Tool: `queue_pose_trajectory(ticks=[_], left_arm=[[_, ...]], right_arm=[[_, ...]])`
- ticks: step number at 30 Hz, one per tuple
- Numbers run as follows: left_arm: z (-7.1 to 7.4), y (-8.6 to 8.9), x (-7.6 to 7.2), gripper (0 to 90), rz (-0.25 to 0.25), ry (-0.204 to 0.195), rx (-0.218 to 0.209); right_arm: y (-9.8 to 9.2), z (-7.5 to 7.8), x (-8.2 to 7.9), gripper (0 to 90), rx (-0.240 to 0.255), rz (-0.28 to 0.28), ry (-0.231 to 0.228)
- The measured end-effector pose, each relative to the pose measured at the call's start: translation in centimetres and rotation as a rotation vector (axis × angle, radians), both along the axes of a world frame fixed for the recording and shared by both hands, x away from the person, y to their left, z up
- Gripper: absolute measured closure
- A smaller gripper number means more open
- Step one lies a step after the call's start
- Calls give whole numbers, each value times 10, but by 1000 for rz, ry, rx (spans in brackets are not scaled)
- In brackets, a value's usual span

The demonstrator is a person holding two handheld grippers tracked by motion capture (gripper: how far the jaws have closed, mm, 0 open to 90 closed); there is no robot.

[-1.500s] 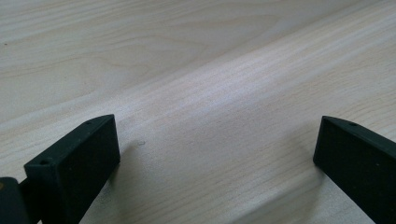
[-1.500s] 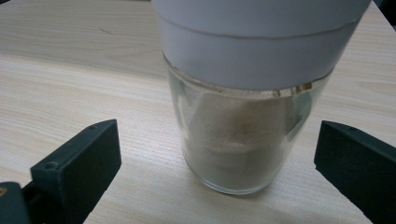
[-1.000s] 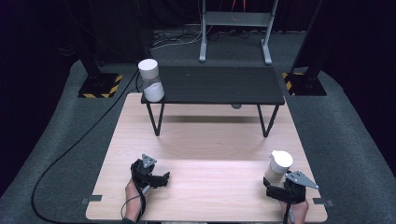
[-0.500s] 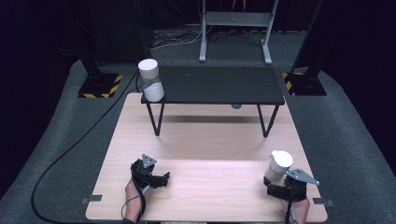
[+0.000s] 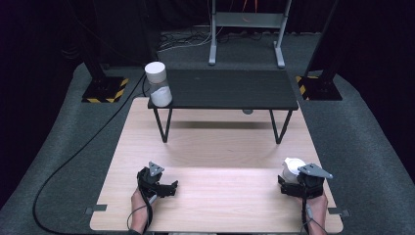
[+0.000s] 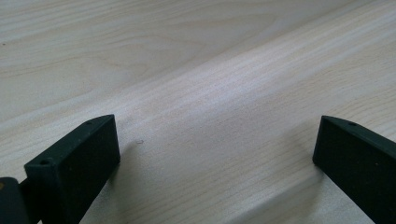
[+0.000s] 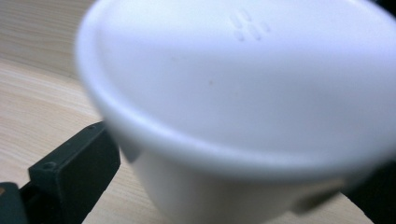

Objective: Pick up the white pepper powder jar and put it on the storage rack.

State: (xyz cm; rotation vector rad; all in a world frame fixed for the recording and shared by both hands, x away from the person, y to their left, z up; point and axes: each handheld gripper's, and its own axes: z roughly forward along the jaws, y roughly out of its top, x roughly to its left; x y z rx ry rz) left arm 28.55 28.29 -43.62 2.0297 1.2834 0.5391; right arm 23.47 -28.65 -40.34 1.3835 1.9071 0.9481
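Right gripper [image 5: 293,182]: stood at the near right corner of the wooden table [image 5: 220,147], held in the person's right hand [image 5: 317,205]. Its jaws were closed on a white lidded cup [image 5: 291,168], one jaw against each side of the cup below the rim. In the right gripper view the cup [image 7: 243,93] sat between the jaws, its flat lid marked with a small cluster of raised dots; the picture there was blurred. Whether the cup rested on the table or hung just above it could not be told.

Left gripper [image 5: 169,187]: rested low at the near left of the table, held in the person's left hand [image 5: 139,203], well apart from the right gripper. Jaws spread wide, with bare wood between them in the left gripper view.

Black bench [image 5: 225,90]: stood across the far half of the table on thin legs.

Two white cups [image 5: 157,84]: one stacked on the other at the bench's left end, well apart from both grippers.
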Motion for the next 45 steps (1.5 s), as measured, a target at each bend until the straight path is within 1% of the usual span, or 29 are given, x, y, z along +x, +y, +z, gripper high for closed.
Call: queue_pose_trajectory(ticks=[4, 6, 8, 9, 10, 11, 13, 14, 15, 18, 21, 28, 33, 38, 45], left_arm=[[0, 0, 0, 4, 1, -1, -1], [0, 0, 0, 4, 1, -1, 0], [0, 0, 0, 4, 1, 0, 0], [0, 0, 0, 4, 0, 0, 1], [0, 0, 0, 4, 0, 0, 1], [0, 0, 0, 4, 0, 0, 1], [0, 0, 0, 4, 0, 0, 1], [0, 0, 0, 4, 0, 0, 2], [0, 0, 0, 4, 0, 0, 2], [0, 0, 0, 4, 0, 0, 2], [0, 0, 0, 3, 0, 0, 2], [0, 0, 0, 3, 2, 0, 1], [0, 0, 0, 3, 2, -1, 0], [0, 0, 0, 3, 1, 0, 1], [0, -1, 0, 4, 2, -1, 1]], right_arm=[[0, -2, 7, 0, 0, 6, 25], [1, -4, 8, 0, 0, 3, 29], [0, -3, 10, 0, -2, 12, 43], [1, -4, 8, 23, -7, 3, 38], [-1, -5, 9, 74, -2, 11, 42], [-2, -5, 9, 80, 7, 14, 44], [-5, -7, 8, 141, 23, 20, 42], [-7, -8, 8, 148, 27, 25, 42], [-7, -9, 7, 186, 27, 22, 41], [-9, -11, 8, 242, 32, 29, 49], [-10, -13, 7, 292, 34, 34, 43], [-10, -14, 6, 298, 23, 41, 33], [-9, -16, 4, 300, 24, 37, 26], [-8, -13, 5, 300, 23, 47, 37], [-7, -8, 4, 300, 30, 53, 27]])
